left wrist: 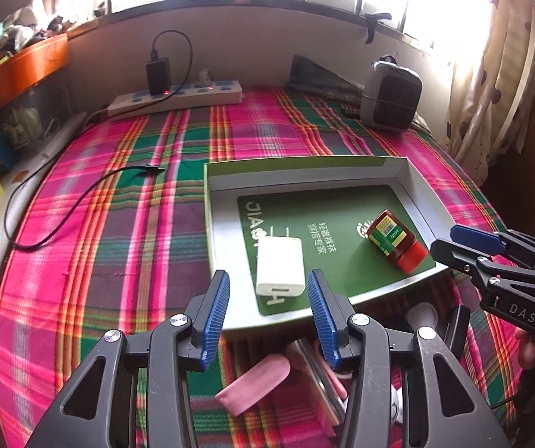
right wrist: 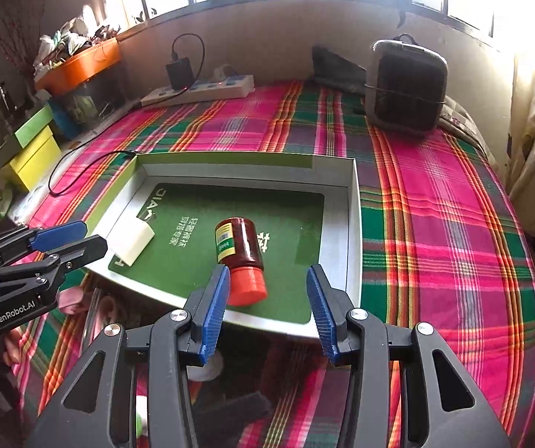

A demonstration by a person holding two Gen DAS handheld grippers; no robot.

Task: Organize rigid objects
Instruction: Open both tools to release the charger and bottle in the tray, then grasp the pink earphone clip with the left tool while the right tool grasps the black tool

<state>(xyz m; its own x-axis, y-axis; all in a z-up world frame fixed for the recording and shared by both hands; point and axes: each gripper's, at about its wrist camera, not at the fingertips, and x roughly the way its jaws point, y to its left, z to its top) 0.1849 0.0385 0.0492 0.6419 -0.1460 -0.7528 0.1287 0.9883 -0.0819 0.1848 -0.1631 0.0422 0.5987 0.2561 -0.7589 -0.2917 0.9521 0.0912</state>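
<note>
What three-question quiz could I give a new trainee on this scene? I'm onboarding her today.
1. True or false: the white plastic charger block lies inside the shallow grey cardboard tray.
2. Which way does the red cap of the dark red bottle point: A) toward the window, B) toward the grippers?
3. Fill in: both the left gripper and the right gripper are ____.

Key: 1 true; 2 B; 3 open, holding nothing.
</note>
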